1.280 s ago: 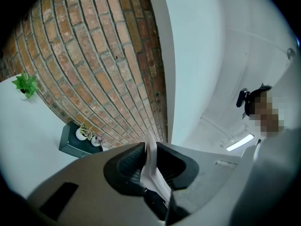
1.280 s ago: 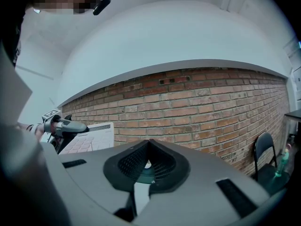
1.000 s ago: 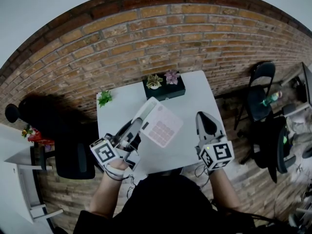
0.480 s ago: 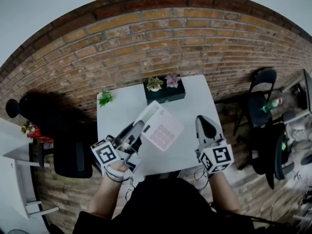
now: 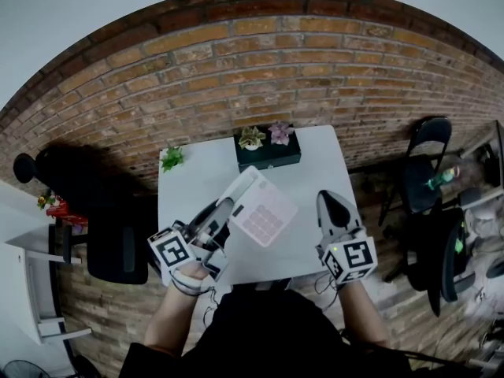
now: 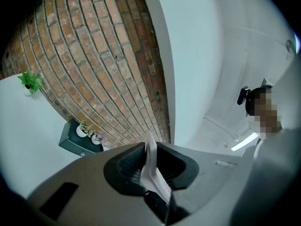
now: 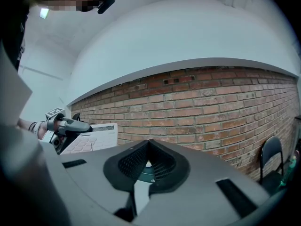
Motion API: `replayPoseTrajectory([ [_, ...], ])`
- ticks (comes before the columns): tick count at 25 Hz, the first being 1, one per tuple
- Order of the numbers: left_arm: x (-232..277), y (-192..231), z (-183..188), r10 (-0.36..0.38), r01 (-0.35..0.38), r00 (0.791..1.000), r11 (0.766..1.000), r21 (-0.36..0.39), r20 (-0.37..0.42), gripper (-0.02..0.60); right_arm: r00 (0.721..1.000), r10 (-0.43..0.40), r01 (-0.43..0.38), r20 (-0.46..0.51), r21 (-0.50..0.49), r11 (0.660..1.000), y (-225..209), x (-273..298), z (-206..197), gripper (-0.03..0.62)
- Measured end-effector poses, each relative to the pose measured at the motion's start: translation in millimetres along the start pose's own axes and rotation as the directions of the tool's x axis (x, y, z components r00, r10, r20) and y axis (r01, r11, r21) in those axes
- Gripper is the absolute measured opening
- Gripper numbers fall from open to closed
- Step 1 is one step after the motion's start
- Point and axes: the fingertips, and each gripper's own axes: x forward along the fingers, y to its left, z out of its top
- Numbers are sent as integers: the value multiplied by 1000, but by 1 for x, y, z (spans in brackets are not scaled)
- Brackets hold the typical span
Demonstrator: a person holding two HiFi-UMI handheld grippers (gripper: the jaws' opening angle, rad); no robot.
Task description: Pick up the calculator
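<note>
Calculator (image 5: 264,213) held tilted above the table (image 5: 315,157); fingers of left gripper (image 6: 149,166) pinch its thin edge; right gripper (image 7: 148,163) fingers closed, empty.

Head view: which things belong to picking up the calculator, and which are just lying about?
In the job: calculator; left claw, shut on its edge.
Lying about: black planter box; small green plant; right claw, shut and empty.
</note>
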Motion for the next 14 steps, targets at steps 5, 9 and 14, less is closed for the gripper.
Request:
replayPoseTrajectory([
  [5,-1,-1,1,8,-8,1000,1000,6,11,61,1000,18,-18,-2,-7,1000,0,4,2,3],
  [9,-1,-1,0,13,-13,1000,1000,14,12,61,999,33,-33,-3,-7,999,2,7,1,3],
  [14,-1,0,1,38,-38,999,999,-4,26,61,999,39,-39,-8,-13,999,1,7,3,3],
])
